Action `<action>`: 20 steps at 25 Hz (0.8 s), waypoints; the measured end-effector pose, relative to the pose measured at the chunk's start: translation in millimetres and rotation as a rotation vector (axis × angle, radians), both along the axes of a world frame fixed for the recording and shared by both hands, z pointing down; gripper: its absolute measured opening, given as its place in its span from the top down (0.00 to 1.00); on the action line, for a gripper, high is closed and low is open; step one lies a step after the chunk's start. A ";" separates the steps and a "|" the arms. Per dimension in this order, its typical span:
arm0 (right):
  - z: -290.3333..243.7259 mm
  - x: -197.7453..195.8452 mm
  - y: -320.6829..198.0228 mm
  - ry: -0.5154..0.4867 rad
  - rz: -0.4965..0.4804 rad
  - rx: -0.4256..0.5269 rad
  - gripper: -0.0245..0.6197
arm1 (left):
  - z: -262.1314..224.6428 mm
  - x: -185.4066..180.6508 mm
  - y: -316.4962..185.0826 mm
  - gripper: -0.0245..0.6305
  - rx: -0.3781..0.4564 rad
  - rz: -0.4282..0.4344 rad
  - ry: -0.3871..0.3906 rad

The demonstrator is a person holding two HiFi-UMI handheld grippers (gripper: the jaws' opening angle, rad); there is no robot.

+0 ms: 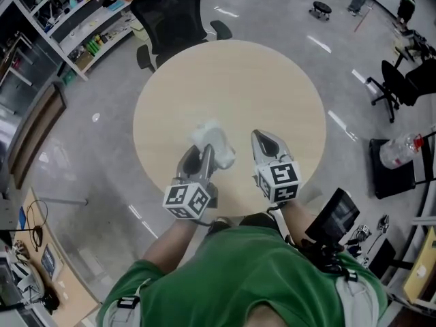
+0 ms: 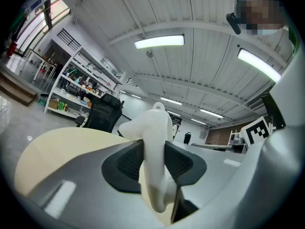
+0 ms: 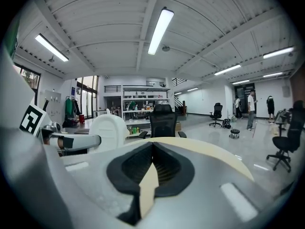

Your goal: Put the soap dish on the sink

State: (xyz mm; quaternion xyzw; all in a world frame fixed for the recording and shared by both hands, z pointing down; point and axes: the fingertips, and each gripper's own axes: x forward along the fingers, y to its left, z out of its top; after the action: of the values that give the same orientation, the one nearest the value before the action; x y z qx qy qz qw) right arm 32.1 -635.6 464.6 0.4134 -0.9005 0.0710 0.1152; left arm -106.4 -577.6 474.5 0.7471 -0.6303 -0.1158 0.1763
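A white soap dish [image 1: 216,144] hangs over the near part of the round beige table [image 1: 272,80], and my left gripper [image 1: 206,150] is shut on it. In the left gripper view the soap dish [image 2: 155,128] stands upright between the dark pads [image 2: 128,163], which press on both of its sides. To its right, my right gripper [image 1: 263,137] is shut with nothing in it. In the right gripper view the right gripper [image 3: 152,146] has its pads meeting at the tips, and the soap dish [image 3: 108,130] shows at the left. No sink is in view.
A black office chair [image 1: 170,12] stands at the table's far edge. Shelves [image 1: 82,12] with bottles line the upper left. More black chairs [image 1: 402,80] and a black stand with a plastic bottle [image 1: 402,148] are at the right.
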 end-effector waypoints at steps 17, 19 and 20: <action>99.6 17.2 -85.8 0.055 -0.034 -0.196 0.96 | 96.4 18.3 -80.8 0.75 -0.252 -0.037 0.002; 112.4 18.0 -91.6 0.062 -0.039 -0.218 0.96 | 110.2 19.0 -88.1 0.75 -0.284 -0.039 0.006; 119.1 18.3 -94.4 0.067 -0.042 -0.229 0.96 | 117.5 19.0 -92.1 0.75 -0.301 -0.041 0.010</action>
State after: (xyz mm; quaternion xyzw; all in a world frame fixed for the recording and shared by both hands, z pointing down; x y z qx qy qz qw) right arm 50.3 -730.1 583.7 0.3807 -0.8905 0.1572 0.1932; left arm -87.4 -669.7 592.1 0.6988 -0.6547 -0.0273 0.2867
